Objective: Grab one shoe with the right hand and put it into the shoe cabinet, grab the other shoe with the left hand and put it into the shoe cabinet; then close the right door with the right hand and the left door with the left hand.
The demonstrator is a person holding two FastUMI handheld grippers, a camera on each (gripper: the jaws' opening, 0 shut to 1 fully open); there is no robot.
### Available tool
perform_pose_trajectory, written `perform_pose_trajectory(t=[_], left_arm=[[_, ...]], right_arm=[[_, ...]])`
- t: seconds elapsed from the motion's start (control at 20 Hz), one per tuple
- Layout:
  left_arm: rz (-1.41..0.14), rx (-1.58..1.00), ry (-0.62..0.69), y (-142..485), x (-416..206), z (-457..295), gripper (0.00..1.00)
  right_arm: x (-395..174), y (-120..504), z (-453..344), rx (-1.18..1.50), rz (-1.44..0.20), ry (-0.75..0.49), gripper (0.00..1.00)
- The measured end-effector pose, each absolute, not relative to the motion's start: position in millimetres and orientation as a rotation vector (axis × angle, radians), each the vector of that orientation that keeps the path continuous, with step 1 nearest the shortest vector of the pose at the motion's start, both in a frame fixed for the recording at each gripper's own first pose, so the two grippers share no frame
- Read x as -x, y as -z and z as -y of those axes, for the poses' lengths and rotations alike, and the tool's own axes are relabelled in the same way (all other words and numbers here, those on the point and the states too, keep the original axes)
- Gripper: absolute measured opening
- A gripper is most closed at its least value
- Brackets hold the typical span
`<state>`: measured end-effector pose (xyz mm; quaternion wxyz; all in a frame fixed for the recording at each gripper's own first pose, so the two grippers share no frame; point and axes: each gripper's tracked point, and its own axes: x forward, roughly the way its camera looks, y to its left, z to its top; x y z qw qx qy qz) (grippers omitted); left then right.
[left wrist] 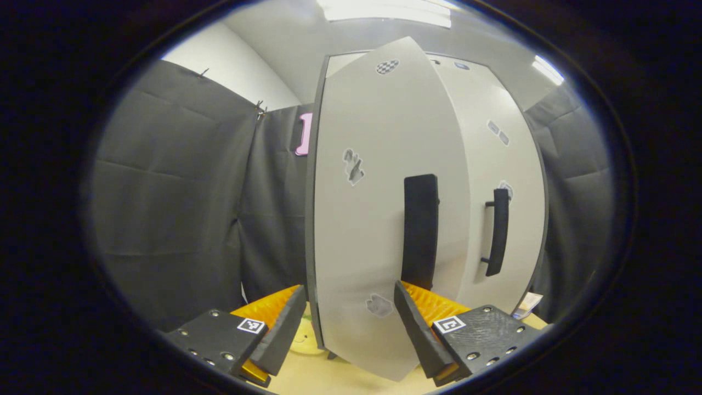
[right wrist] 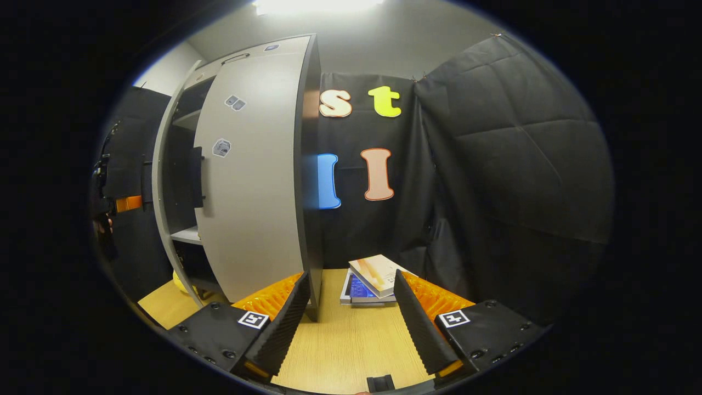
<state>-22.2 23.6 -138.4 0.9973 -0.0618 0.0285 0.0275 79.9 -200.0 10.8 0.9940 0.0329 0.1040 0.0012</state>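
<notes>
Shoes look already inside the shoe cabinet (right wrist: pixel 181 164), I think. Both claws gape wide, holding nothing: left claw (left wrist: pixel 351 321) straddles the left door (left wrist: pixel 378 208) edge, right claw (right wrist: pixel 348 315) beside the right door (right wrist: pixel 252 181). A sloppy push could slip off the edge.

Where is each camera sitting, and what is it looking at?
Left gripper view: rides the left gripper, open, facing the left door edge-on.
Right gripper view: rides the right gripper, open, facing the right door, the books and the table.
Both share the shoe cabinet.
</notes>
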Motion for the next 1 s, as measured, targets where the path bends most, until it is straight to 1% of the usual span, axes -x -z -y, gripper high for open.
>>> perform_pose_trajectory(t=[0.05, 0.45, 0.55, 0.65, 0.7, 0.75, 0.8, 0.85, 0.9, 0.95, 1.0], left_arm=[[-0.063, 0.120, -0.061, 140, 26, -22, 0.93], [-0.051, 0.071, -0.100, 128, 81, -24, 0.94], [-0.049, 0.075, -0.070, 125, 99, -24, 0.95], [-0.049, 0.062, -0.052, 124, 114, -31, 0.94], [-0.051, 0.060, -0.037, 124, 122, -35, 0.94], [-0.055, 0.060, -0.023, 123, 129, -39, 0.95], [-0.057, 0.057, -0.010, 123, 137, -44, 0.95], [-0.053, 0.053, 0.000, 123, 146, -51, 0.96], [-0.048, 0.048, 0.006, 121, 154, -57, 0.94], [-0.046, 0.046, 0.012, 122, 163, -64, 0.94], [-0.043, 0.047, 0.017, 121, 171, -70, 0.94]], right_arm=[[-79, -12, 200, -0.066, -0.205, -0.011, 0.96], [-76, -25, 181, -0.079, -0.151, -0.127, 0.96], [-67, -33, 175, -0.072, -0.137, -0.125, 0.96], [-56, -39, 164, -0.070, -0.125, -0.113, 0.96], [-50, -42, 159, -0.067, -0.121, -0.102, 0.92], [-44, -46, 153, -0.069, -0.115, -0.093, 0.96], [-37, -50, 144, -0.073, -0.110, -0.090, 0.96], [-31, -55, 135, -0.071, -0.104, -0.090, 0.92], [-26, -58, 128, -0.063, -0.100, -0.085, 0.92], [-19, -61, 121, -0.055, -0.095, -0.079, 0.92], [-12, -63, 113, -0.052, -0.090, -0.078, 0.96]])
